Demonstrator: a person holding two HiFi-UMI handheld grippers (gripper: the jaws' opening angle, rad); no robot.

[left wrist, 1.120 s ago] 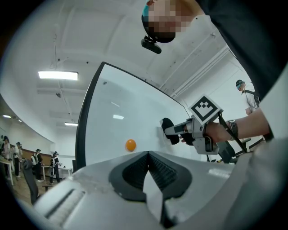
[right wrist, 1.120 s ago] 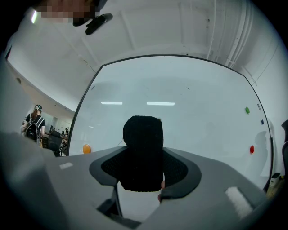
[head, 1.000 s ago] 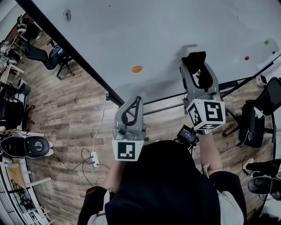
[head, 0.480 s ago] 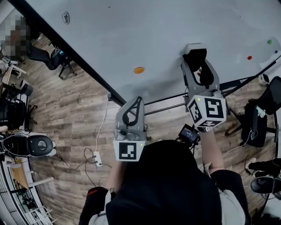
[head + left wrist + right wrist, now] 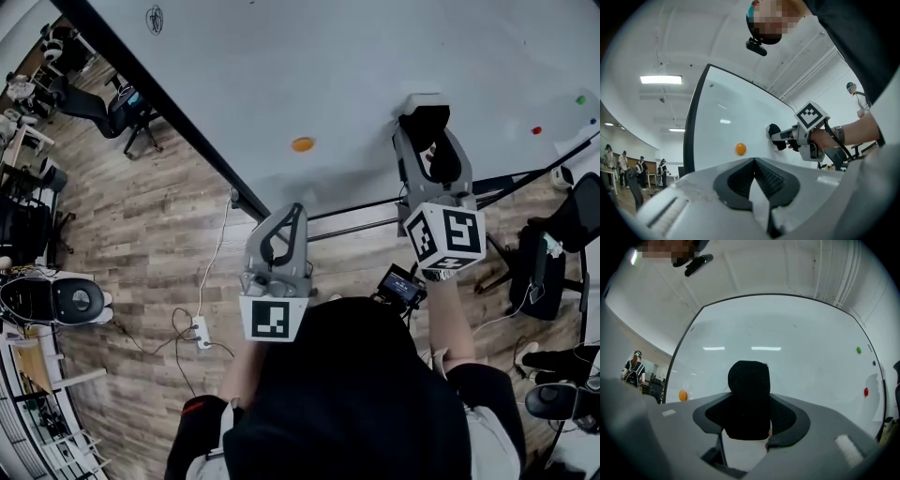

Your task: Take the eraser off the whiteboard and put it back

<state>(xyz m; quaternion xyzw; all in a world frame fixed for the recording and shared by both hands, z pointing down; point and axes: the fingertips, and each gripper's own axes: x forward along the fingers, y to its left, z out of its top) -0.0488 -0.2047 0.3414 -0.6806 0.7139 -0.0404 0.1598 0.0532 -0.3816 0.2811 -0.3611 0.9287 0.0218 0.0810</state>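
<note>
A black eraser [image 5: 424,120] with a white back lies against the whiteboard [image 5: 328,66]. My right gripper [image 5: 427,139] is shut on the eraser, which fills the space between the pads in the right gripper view [image 5: 749,394]. In the left gripper view the eraser [image 5: 774,135] shows at the board, with the right gripper [image 5: 783,139] behind it. My left gripper [image 5: 292,214] hangs lower and to the left, away from the board, jaws shut and empty [image 5: 753,161].
An orange magnet [image 5: 302,144] sticks to the board left of the eraser; green [image 5: 580,99] and red [image 5: 536,130] magnets sit far right. The board's black frame [image 5: 169,122] runs diagonally. Below are wooden floor, a power strip [image 5: 199,330] and office chairs [image 5: 539,267].
Only the head view has shifted a little. Both grippers and the eraser keep their places against the board.
</note>
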